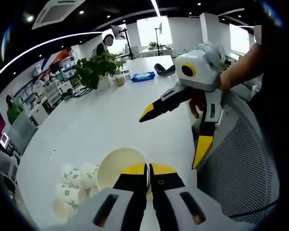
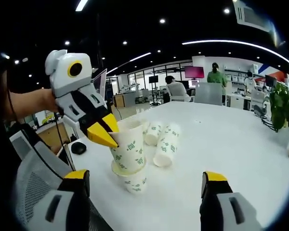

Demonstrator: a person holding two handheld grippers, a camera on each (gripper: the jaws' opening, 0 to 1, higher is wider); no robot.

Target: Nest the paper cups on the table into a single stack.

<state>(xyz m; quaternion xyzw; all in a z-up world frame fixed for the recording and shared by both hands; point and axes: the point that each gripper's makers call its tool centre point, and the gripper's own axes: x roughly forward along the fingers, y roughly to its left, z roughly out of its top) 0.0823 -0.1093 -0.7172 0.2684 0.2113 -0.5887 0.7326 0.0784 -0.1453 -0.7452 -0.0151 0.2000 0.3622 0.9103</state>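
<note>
White paper cups with green print lie on the white bench. The left hand-held gripper has its jaws pinched on the rim of the held cup, which sits tilted above a second cup standing upside down on the bench. Behind them three more cups lie on their sides, touching. The right hand-held gripper hangs wide open, holding nothing.

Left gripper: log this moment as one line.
left gripper: shut on cup rim | cup: over upright cup | right gripper: open | loose cups: lying on table
</note>
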